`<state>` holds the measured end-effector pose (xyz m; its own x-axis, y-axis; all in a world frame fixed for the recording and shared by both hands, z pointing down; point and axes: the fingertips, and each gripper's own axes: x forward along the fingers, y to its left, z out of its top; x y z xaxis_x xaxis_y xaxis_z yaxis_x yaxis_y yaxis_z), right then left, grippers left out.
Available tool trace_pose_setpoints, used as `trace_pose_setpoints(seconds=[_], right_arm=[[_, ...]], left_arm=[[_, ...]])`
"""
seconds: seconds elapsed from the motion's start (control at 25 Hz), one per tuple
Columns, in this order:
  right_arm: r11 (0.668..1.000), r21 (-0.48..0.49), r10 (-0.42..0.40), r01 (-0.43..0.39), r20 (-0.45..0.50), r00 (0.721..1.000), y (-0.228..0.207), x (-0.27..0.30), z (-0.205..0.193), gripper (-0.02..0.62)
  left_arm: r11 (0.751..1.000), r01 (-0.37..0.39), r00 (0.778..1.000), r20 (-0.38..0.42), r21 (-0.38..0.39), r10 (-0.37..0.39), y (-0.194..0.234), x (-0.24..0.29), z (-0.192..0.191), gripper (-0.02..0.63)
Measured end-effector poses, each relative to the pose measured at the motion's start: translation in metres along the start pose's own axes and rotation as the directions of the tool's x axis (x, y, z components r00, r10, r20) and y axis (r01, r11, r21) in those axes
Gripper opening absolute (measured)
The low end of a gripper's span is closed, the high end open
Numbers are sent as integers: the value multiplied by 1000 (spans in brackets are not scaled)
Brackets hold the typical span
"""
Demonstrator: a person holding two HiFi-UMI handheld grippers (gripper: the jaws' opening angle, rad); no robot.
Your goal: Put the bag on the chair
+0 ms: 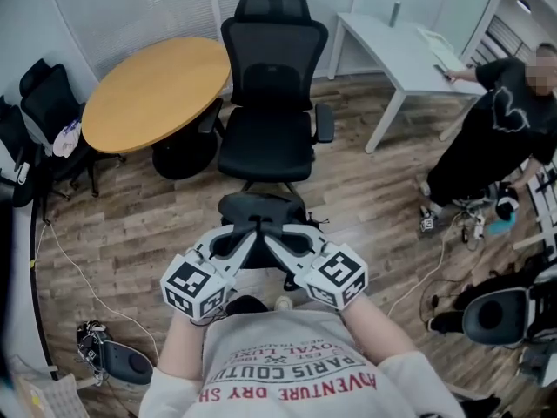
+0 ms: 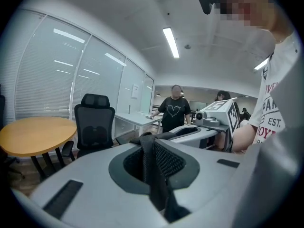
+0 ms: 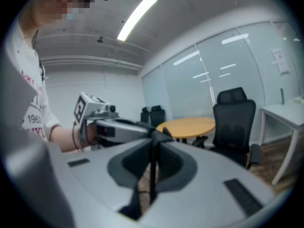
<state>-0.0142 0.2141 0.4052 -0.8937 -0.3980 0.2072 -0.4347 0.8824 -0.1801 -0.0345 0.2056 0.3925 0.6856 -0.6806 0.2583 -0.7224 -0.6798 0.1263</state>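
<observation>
A black bag point(image 1: 261, 209) hangs by its strap in front of me, low over the wooden floor. My left gripper point(image 1: 251, 233) and right gripper point(image 1: 271, 233) meet tip to tip above it. Each is shut on the strap. In the left gripper view the black webbing strap point(image 2: 153, 175) runs down between the jaws of the left gripper point(image 2: 152, 146). The right gripper point(image 3: 153, 151) pinches a thin edge of the strap point(image 3: 151, 179) the same way. The black office chair point(image 1: 268, 138) stands just beyond the bag, its seat bare and facing me; it also shows as the chair point(image 2: 95, 127) and the chair point(image 3: 235, 127).
A round wooden table point(image 1: 157, 90) stands left of the chair and a white desk point(image 1: 392, 46) to its right. A person in black point(image 1: 487, 138) leans at the desk. Black chairs point(image 1: 43, 103) line the left wall. Cables and another chair base point(image 1: 496, 316) lie on the floor at right.
</observation>
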Motion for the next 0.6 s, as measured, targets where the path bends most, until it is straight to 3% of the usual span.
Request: trace_pose_setpoints(seconds=[0.24,0.6], right_arm=[[998,11,-58,58,-2,998,-74,21,18,49],[983,41,-176,177,-39,984,-174,82,35,49]], left_arm=[[999,38,999,-7,6,-38,42,60,19,52],[985,171,985,-42,25,-170,132,137,37,52]])
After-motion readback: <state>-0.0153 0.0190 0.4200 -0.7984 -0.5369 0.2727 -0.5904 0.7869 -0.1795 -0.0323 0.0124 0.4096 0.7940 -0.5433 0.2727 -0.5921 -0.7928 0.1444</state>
